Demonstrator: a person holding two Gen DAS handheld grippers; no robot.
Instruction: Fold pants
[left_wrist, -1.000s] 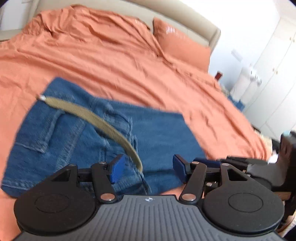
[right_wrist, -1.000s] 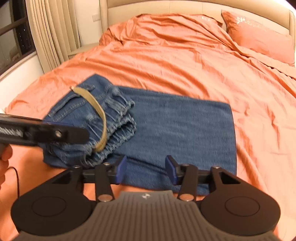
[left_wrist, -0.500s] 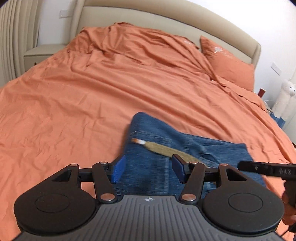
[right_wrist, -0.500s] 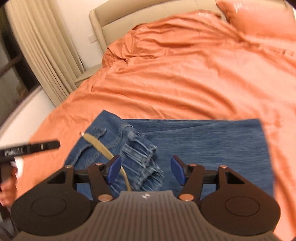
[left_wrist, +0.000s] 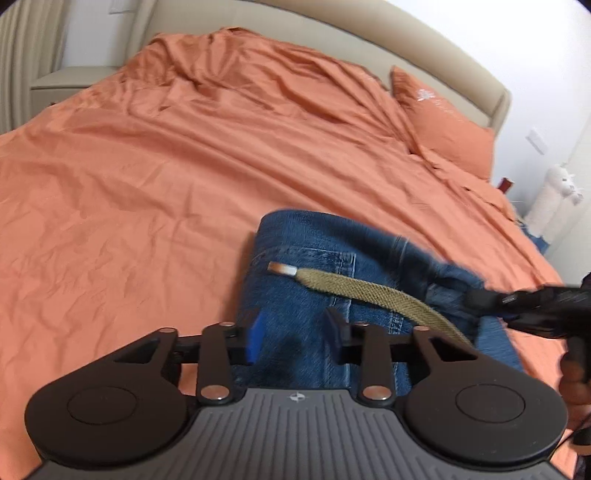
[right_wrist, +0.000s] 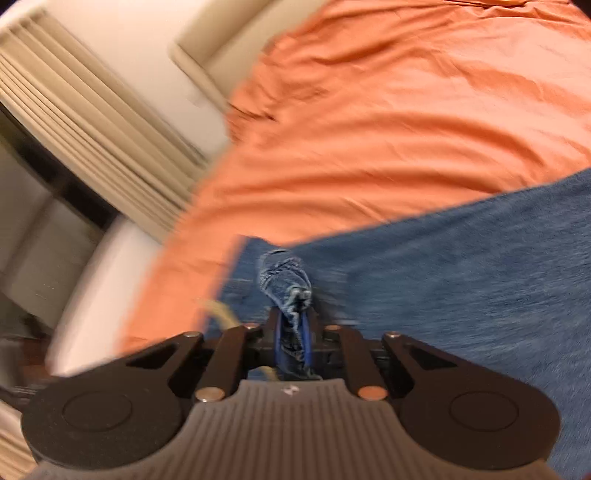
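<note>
On the orange bed (left_wrist: 147, 177) my half-folded jeans (left_wrist: 306, 269) lie. My left tongs (left_wrist: 293, 338), just narrowing, straddle the denim without pinching; right tongs (right_wrist: 293, 328) clamp the frayed hem. Final folds remain.

My right wrist view is smeared with motion blur, so the curtain (right_wrist: 96, 122) is just streaks and the jeans (right_wrist: 461, 280) run off the right edge with no weave to read. In my left view the gripper body hides the near hem of the jeans, and the khaki belt (left_wrist: 373, 295) disappears behind it. The right gripper (left_wrist: 480, 299) is soft and cut by the frame edge there.
</note>
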